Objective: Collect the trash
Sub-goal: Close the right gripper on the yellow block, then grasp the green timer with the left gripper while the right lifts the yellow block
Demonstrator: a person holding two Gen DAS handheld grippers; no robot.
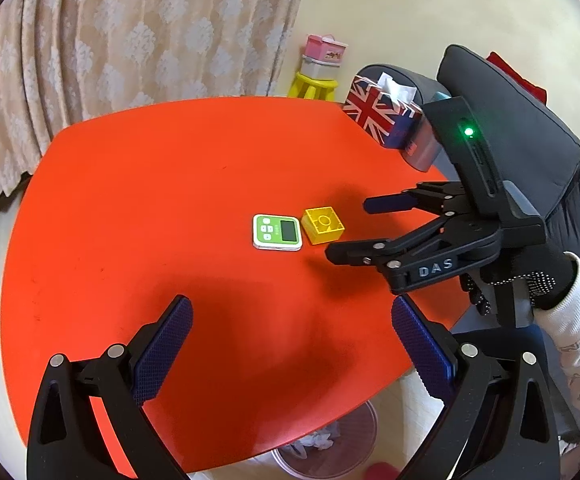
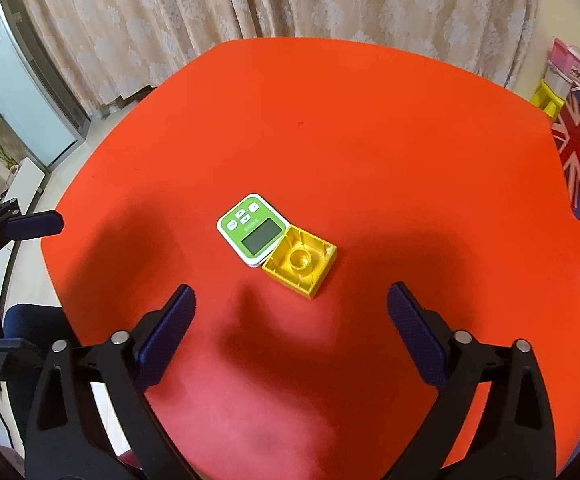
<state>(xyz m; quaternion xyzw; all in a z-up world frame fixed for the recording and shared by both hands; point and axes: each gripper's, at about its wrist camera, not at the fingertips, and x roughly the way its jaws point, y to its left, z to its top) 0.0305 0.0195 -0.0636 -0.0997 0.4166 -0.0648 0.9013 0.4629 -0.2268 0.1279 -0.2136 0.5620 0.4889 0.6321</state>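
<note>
The red desk [image 2: 330, 120] filled mid-frame, nearly bare. Your wastebasket [image 1: 330, 448] sat at the lower edge of the left view, under the desk rim, ready for drops. At centre, a yellow toy block [image 2: 300, 266] lay hollow-side up, touching a green timer [image 2: 253, 230]. You held both right tongs [image 2: 290, 332] and left tongs [image 1: 290, 348] spread and empty, the right aimed at the block, probably your target.

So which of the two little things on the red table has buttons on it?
The green timer: flat, with white buttons and a grey screen. The yellow block touching it is a hollow plastic brick without any.
</note>
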